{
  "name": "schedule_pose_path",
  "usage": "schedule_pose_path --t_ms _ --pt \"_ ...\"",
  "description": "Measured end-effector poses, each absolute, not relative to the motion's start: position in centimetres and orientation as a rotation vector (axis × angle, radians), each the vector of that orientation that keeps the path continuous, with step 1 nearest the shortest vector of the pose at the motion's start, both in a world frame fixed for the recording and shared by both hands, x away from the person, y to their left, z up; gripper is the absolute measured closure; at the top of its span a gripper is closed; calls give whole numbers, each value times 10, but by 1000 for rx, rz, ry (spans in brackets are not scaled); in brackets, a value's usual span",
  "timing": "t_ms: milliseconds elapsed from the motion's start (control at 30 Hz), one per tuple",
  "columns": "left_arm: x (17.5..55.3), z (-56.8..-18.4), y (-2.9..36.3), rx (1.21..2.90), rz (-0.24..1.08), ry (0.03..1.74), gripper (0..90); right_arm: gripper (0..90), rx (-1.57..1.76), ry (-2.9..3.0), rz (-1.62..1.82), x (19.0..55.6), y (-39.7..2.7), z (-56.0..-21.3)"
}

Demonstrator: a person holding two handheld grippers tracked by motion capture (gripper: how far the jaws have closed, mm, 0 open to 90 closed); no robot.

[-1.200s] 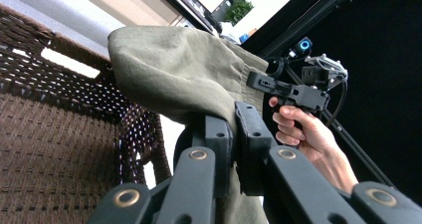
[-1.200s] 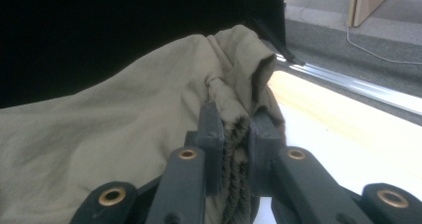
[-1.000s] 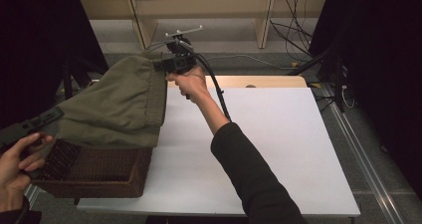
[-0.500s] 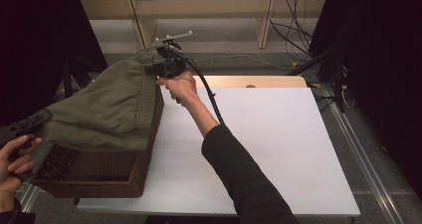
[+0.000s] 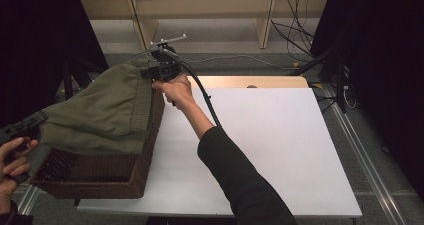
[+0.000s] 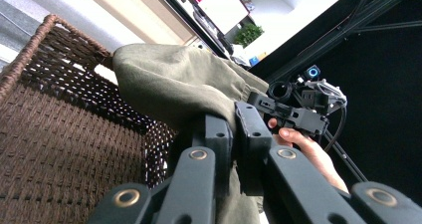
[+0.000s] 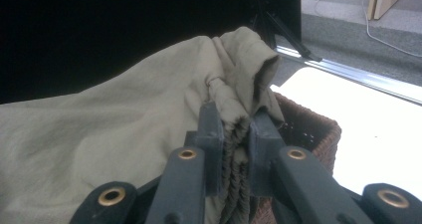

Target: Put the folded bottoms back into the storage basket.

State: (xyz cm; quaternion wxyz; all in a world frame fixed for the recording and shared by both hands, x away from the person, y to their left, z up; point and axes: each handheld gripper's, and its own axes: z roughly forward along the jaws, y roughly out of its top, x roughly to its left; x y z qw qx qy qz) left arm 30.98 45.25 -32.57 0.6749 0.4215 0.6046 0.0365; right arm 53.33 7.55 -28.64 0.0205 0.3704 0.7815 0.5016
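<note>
A big green cloth (image 5: 100, 110) is stretched out over a brown woven basket (image 5: 107, 172). The basket sits at the left edge of the white table (image 5: 280, 145), near the front left corner.

The right claw (image 7: 233, 129) is shut tight on the ribbed hem of the cloth, which is bunched up between its two black jaws. In the high view this claw (image 5: 159, 72) is at the far end of the basket, by the back of the table. The left claw (image 6: 233, 134) is shut on another part of the same cloth. It is held at the near end of the basket, past the table's left edge, in the left hand (image 5: 12, 160).

I think the two claws hold the cloth at two far-apart spots so it stays spread and does not fall in a heap. Held over the open basket like this, it looks ready to be laid down inside, or lifted clear of it; I cannot tell which
</note>
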Motion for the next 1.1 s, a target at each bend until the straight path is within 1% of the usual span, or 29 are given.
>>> schedule_pose_path --t_ms 567,1100 --pt "307 -329 462 926 97 1382 850 801 1148 2448 1545 535 93 -299" --pt "305 -332 469 940 106 1397 849 799 1145 2468 1527 534 102 -305"
